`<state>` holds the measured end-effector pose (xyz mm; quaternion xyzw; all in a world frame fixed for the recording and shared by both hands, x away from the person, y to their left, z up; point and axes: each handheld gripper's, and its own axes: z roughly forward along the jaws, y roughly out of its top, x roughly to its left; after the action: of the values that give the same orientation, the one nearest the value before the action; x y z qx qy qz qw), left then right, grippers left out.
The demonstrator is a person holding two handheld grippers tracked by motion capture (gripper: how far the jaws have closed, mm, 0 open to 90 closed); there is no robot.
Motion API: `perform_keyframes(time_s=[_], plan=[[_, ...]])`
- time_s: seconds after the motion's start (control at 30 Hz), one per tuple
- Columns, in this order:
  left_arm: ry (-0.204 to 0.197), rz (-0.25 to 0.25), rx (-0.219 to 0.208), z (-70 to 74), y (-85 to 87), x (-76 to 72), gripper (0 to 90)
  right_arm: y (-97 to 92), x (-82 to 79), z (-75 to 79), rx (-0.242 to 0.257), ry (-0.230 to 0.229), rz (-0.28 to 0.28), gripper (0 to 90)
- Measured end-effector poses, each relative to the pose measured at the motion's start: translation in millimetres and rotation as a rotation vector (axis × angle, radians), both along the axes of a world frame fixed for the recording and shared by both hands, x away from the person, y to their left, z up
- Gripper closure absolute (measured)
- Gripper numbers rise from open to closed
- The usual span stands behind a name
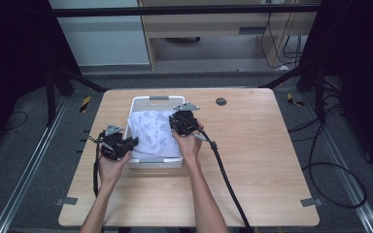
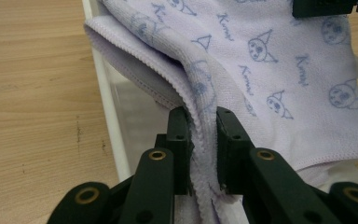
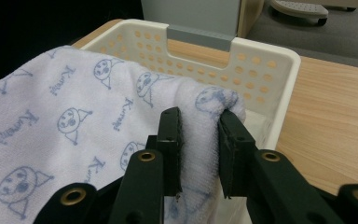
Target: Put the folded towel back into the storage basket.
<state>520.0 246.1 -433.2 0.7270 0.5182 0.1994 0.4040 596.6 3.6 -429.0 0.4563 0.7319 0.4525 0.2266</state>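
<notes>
The left gripper [image 2: 200, 140] is clamped on a folded edge of the towel [image 2: 270, 65], its jaws only a cloth's thickness apart, the hem bunched between them. Just beyond the jaws the towel spreads up and away over the basket [image 2: 103, 84] wall.

The right gripper [image 3: 199, 140] grips another bunched edge of the same towel [image 3: 70, 116], jaws narrowly parted around it. The basket [image 3: 261, 60] rim rises just behind its tips.

From above, the towel [image 1: 153, 133] hangs stretched between left gripper [image 1: 128, 144] and right gripper [image 1: 178, 124], over the basket [image 1: 141, 100] on the table [image 1: 257, 160].
</notes>
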Motion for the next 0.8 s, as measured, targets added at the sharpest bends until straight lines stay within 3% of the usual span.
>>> perform_keyframes(time_s=[0.37, 0.53, 0.8], plan=[[0.018, 0.012, 0.026, -3.8, -2.1, 2.7, 73.4, 2.1, 1.5, -4.7, -0.035, 0.008, 0.001, 68.8], [0.004, 0.018, 0.025, -2.8, -2.5, 2.1, 70.4, 2.2, 1.8, -7.7, -0.04, 0.023, 0.004, 67.2], [-0.031, 0.012, 0.004, 5.8, -2.0, -2.5, 72.1, -1.9, -1.0, -0.9, -0.031, -0.012, 0.005, 66.6]])
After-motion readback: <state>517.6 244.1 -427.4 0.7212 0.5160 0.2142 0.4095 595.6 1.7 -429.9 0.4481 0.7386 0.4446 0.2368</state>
